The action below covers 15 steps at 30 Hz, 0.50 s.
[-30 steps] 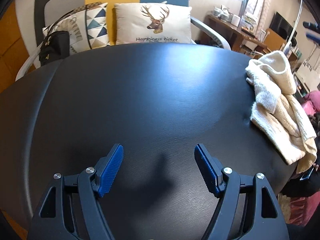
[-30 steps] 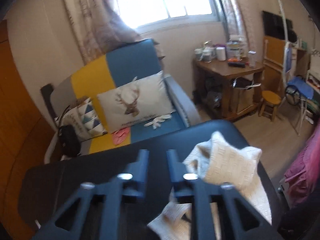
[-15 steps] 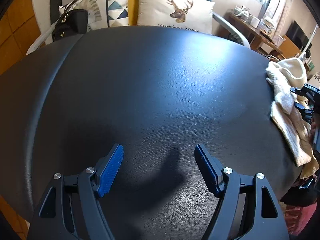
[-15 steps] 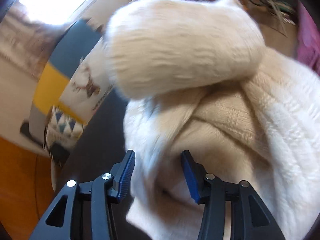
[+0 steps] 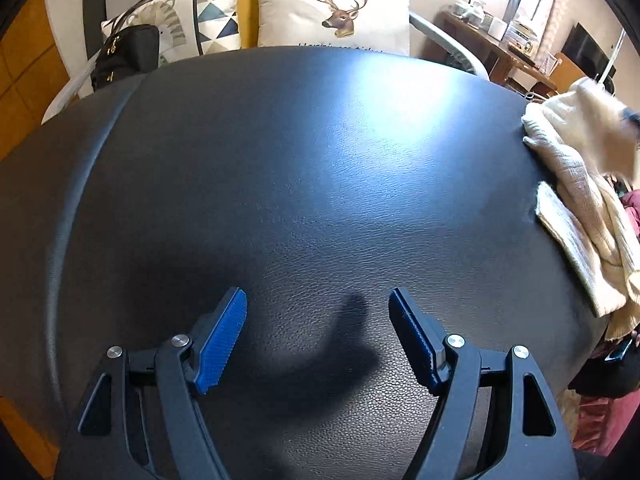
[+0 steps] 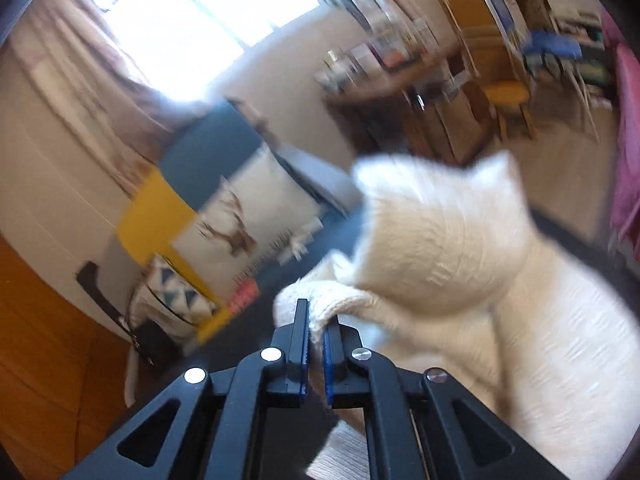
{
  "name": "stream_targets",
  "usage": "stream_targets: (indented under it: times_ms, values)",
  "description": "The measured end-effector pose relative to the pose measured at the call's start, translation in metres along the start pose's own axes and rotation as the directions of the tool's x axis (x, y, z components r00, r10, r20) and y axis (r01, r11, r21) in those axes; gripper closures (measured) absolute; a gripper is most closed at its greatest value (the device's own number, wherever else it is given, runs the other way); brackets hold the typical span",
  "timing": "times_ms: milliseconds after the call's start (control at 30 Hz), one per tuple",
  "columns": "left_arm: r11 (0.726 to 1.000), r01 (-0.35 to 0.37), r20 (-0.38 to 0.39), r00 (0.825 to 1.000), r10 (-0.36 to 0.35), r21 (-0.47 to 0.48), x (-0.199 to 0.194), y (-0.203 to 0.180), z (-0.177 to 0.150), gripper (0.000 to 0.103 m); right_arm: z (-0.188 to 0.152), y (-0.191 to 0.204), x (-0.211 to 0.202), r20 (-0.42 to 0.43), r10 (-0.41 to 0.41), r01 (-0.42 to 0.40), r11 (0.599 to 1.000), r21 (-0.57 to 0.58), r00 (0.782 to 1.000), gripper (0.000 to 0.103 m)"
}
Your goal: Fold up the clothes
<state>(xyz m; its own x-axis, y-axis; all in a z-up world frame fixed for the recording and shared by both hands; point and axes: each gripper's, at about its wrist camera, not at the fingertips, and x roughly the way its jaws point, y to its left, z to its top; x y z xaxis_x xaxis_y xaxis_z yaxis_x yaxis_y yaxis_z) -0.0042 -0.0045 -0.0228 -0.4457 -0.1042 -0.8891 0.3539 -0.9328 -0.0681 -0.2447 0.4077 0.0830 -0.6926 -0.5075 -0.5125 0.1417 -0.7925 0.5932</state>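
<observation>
Cream knit is pinched between the closed jaws of the right gripper (image 6: 316, 336), the sweater (image 6: 460, 272) bunched just beyond. Nothing is held by the wide-open left gripper (image 5: 318, 336); the sweater (image 5: 576, 208) lies far right on the black table (image 5: 280, 160).

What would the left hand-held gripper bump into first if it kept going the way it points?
Most likely the bare black table top. The left hand-held gripper points steeply down at it, jaws open and empty; the cream sweater lies off to the right.
</observation>
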Motion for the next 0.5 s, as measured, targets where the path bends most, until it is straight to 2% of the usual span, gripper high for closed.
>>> stream_targets:
  times_ms: [67,133,233,300,400,500]
  values:
    - [1.0,0.012,0.001,1.0,-0.012,0.003,-0.001,-0.001,0.001,0.026,0.019,0.006,-0.041,0.061,0.03,-0.028,0.999,-0.037,0.998,0.099]
    - [1.0,0.026,0.003,1.0,-0.026,0.013,-0.003,-0.004,0.001,0.026,0.031,0.013,-0.082,0.116,-0.003,0.014,0.995,-0.094,0.993,0.099]
    - [0.999,0.042,0.012,0.999,-0.042,0.031,-0.006,-0.011,0.003,0.026,0.037,0.016,-0.128,0.155,-0.158,0.184,0.968,-0.17,0.975,0.099]
    - [0.998,0.049,0.013,0.999,-0.049,0.05,-0.006,-0.016,0.003,0.026,0.026,0.009,-0.127,0.102,-0.317,0.333,0.91,-0.248,0.943,0.098]
    - [0.996,0.055,0.003,0.998,-0.055,0.071,-0.003,-0.024,0.003,0.026,-0.008,-0.005,-0.1,-0.02,-0.457,0.422,0.835,-0.354,0.889,0.093]
    - [0.993,0.066,-0.011,0.998,-0.066,0.098,-0.001,-0.031,0.003,0.026,-0.043,-0.024,-0.078,-0.067,-0.557,0.484,0.769,-0.418,0.828,0.09]
